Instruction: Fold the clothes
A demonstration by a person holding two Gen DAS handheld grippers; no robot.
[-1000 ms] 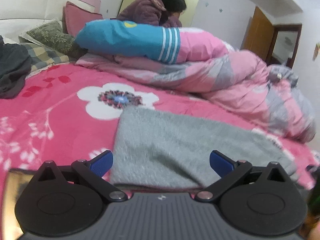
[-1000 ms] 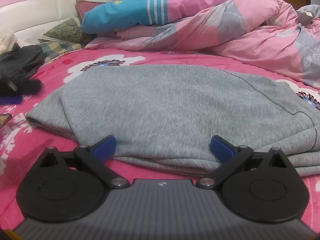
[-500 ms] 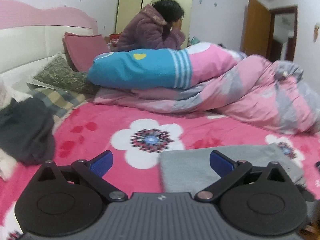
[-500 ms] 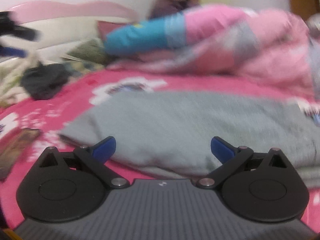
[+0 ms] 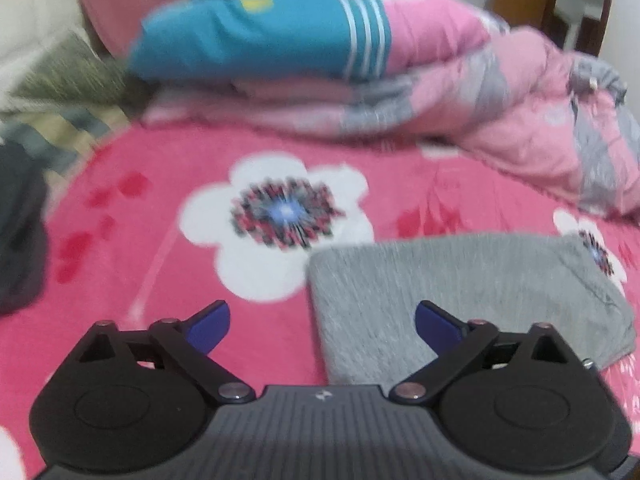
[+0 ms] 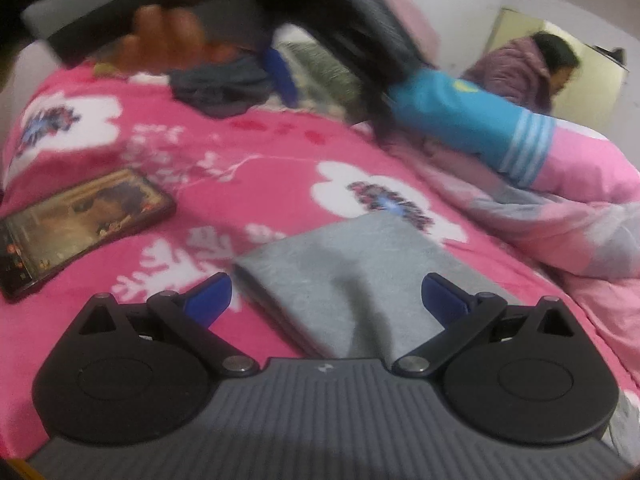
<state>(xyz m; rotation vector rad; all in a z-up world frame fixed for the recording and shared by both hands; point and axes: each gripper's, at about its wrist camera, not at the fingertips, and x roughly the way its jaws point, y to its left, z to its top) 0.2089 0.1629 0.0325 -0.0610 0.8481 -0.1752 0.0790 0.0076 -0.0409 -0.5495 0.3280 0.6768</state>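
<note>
Both my tongs have swung away from the folded grey fleece garment (image 5: 460, 296) since a second ago, when it filled the space ahead of each one; now it sits smaller and off to one side.

My left tongs (image 5: 322, 322) are empty, their blue pads wide apart but starting to close. The garment's near left corner lies just beyond the right pad, flat on the pink bedspread with white flowers (image 5: 132, 240). Straight ahead of the left tongs is a big white flower print, and further on a heap of pink and grey quilt (image 5: 500, 112) with a blue and pink striped pillow (image 5: 280, 36) on top.

My right tongs (image 6: 326, 300) stand open with nothing between them. The grey garment (image 6: 344, 264) lies just past the pads, its folded edge showing stacked layers. Left of these tongs a dark phone with a lit screen (image 6: 80, 224) rests on the bedspread. Up and left, blurred, my left hand (image 6: 160, 28) holds the other tongs above a dark bundle of clothes (image 6: 220, 88). Far right, a person in a purple padded jacket (image 6: 516, 68) sits behind the pillow.

No writing is legible in either view.
</note>
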